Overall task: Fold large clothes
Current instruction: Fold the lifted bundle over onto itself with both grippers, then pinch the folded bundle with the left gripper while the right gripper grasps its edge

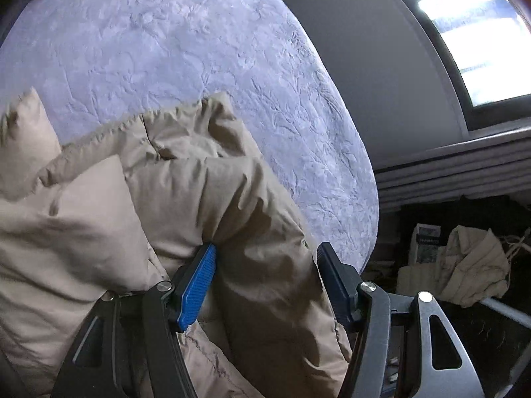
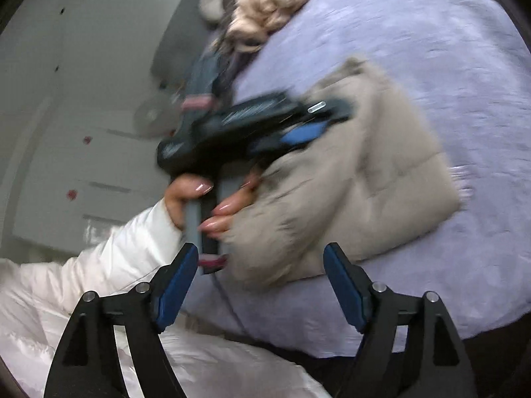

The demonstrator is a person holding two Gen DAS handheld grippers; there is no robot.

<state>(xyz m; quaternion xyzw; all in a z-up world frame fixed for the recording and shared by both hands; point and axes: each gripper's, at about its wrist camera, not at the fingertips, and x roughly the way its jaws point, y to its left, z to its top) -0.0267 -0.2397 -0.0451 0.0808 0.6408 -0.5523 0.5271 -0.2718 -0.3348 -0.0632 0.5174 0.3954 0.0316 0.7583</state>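
A beige padded jacket (image 1: 186, 199) lies folded on a lavender bedspread (image 1: 172, 46). My left gripper (image 1: 265, 252) is open, its jaws wide apart, with a puffy fold of the jacket bulging between them; the blue left pad (image 1: 197, 288) presses into the fabric. In the right wrist view the jacket (image 2: 358, 192) is a compact bundle on the bedspread (image 2: 431, 49), and the left gripper (image 2: 259, 126) rests on its near left part, held by a hand (image 2: 205, 202). My right gripper (image 2: 260, 255) is open and empty, above the bed's near edge.
A heap of other clothes (image 2: 265, 3) lies at the bed's far end. Beside the bed are a wall, a bright window (image 1: 478, 33), a radiator and a dark bin with a beige cloth (image 1: 464, 265). A white puffy sleeve (image 2: 99, 282) fills the right view's lower left.
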